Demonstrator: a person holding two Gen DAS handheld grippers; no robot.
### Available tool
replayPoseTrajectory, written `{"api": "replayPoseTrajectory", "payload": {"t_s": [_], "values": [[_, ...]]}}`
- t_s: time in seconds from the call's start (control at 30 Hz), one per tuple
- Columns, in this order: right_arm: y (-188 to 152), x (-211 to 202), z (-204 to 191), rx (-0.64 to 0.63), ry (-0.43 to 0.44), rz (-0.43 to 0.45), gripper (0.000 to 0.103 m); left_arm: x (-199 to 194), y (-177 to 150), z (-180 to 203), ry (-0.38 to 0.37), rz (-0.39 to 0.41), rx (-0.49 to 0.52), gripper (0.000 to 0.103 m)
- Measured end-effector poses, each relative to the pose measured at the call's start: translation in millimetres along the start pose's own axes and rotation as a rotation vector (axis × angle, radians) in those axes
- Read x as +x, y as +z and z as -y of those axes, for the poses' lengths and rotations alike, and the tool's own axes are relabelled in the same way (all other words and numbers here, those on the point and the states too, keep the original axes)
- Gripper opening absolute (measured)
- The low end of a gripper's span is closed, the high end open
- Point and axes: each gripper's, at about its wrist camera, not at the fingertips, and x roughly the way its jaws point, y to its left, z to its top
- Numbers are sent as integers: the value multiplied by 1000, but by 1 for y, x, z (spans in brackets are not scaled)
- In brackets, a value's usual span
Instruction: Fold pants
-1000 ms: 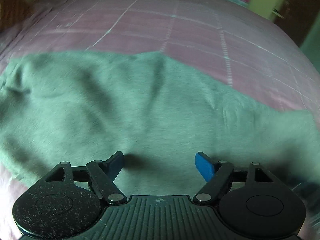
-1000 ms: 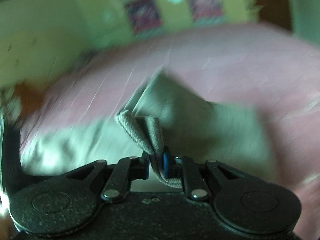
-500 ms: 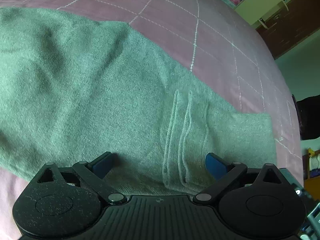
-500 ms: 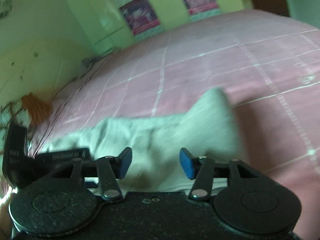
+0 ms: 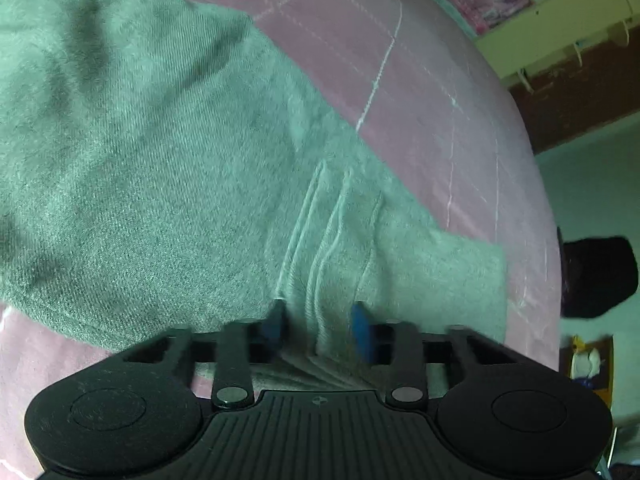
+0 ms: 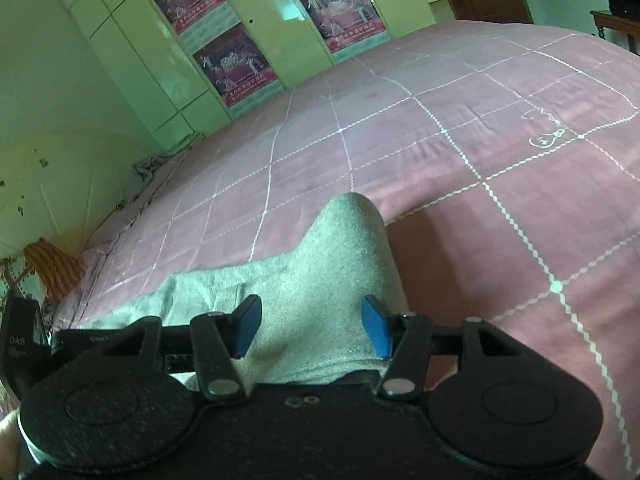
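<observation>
The green-grey pants (image 5: 168,168) lie on the pink checked bedspread (image 5: 400,64). In the left wrist view my left gripper (image 5: 320,326) has its blue pads close together around a stitched, layered fold of the pants at their near edge, partly closed on the cloth. In the right wrist view the pants (image 6: 320,280) lie under my right gripper (image 6: 310,330), which is open and empty, its pads on either side of a raised hump of cloth.
The pink bedspread (image 6: 460,128) stretches far ahead and to the right. Green wardrobe doors with posters (image 6: 240,40) stand beyond the bed. A dark object (image 5: 596,276) sits off the bed's right edge. The other gripper's black body (image 6: 20,340) shows at left.
My right gripper let go of the pants hem it held a second ago and now stays open. My left gripper moved to the stitched fold and its jaws have narrowed around it.
</observation>
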Motion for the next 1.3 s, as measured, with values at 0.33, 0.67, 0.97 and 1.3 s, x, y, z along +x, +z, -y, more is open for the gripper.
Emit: {"api": "replayPoseTrajectory", "payload": {"t_s": [0.33, 0.67, 0.97, 1.3], "values": [[14, 1, 23, 69, -146, 77, 53, -16, 11, 17, -37, 11, 95, 12], [1, 11, 27, 72, -117, 28, 53, 13, -1, -16, -91, -48, -58, 49], [10, 7, 28, 57, -163, 53, 52, -33, 29, 9, -89, 89, 18, 18], [-1, 54, -32, -219, -161, -84, 32, -24, 26, -57, 110, 32, 128, 23]]}}
